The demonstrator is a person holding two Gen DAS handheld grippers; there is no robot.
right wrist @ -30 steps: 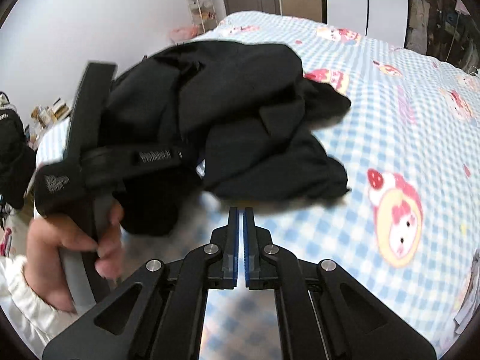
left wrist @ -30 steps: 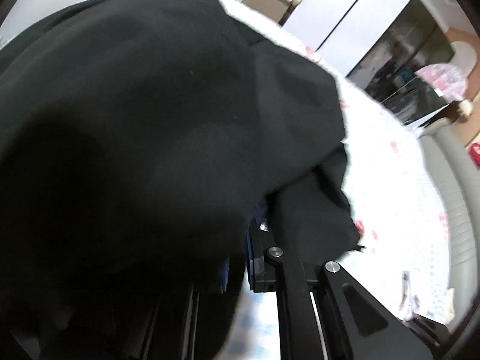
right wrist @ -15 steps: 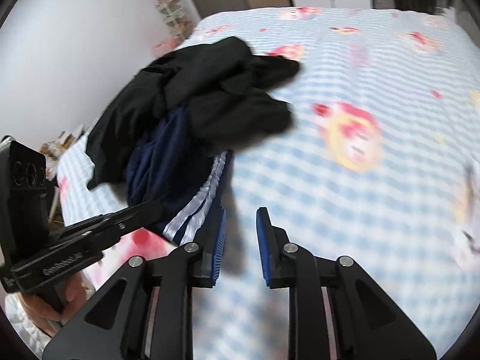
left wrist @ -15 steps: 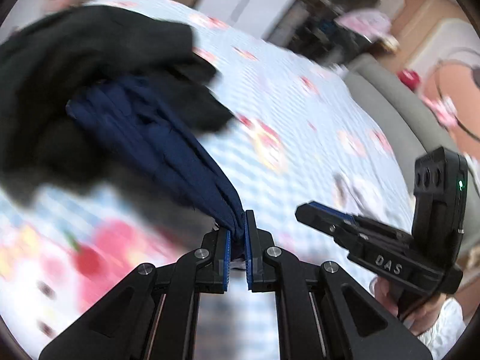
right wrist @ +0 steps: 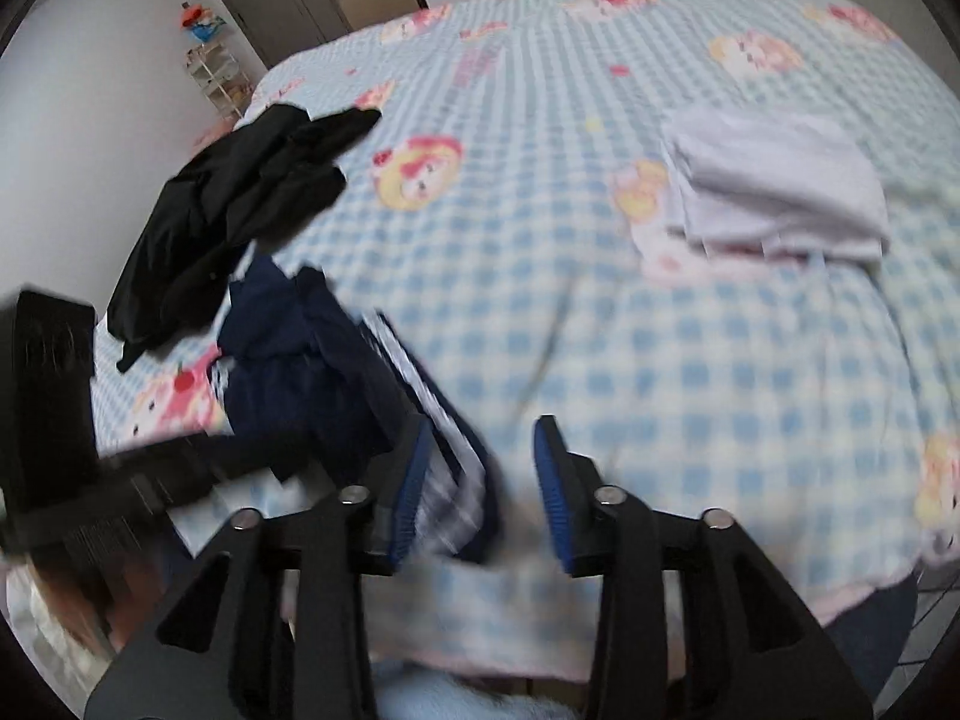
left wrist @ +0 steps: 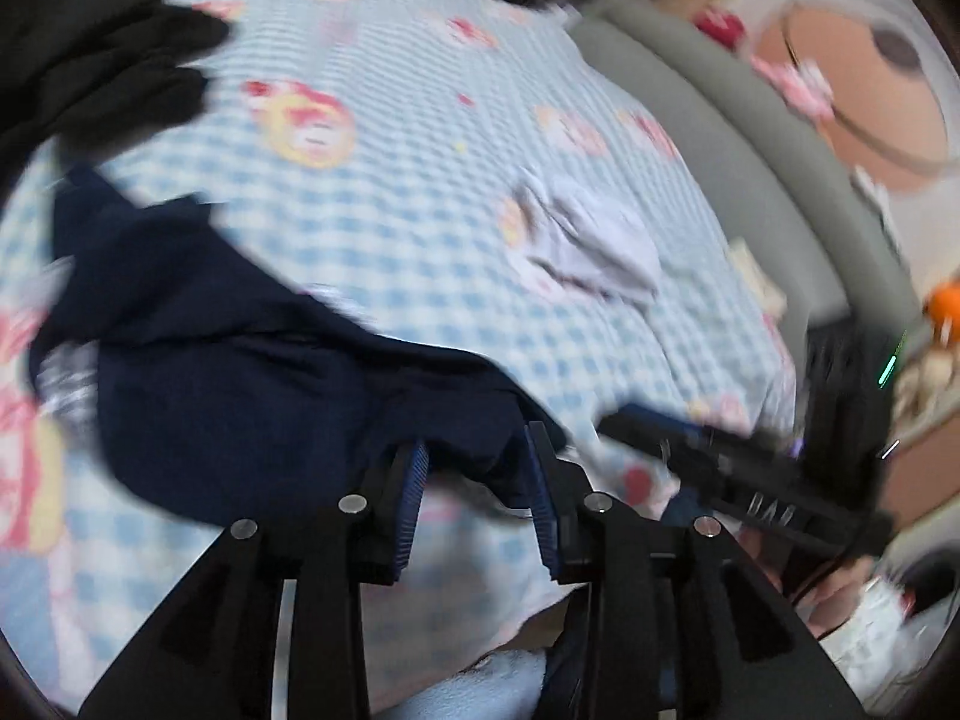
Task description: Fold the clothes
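Though blurred, navy garment (right wrist: 312,354) seemingly bedfoot-pointing.

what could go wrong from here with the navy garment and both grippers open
1. The navy garment lies bunched near the bed's front edge, so a careless tug may pull it off.
2. It touches the black clothes; grabbing deep could lift both.
3. Both the left gripper and right gripper are open over crumpled cloth, so closing now might catch several layers, not one hem. The folded white garment lies apart.
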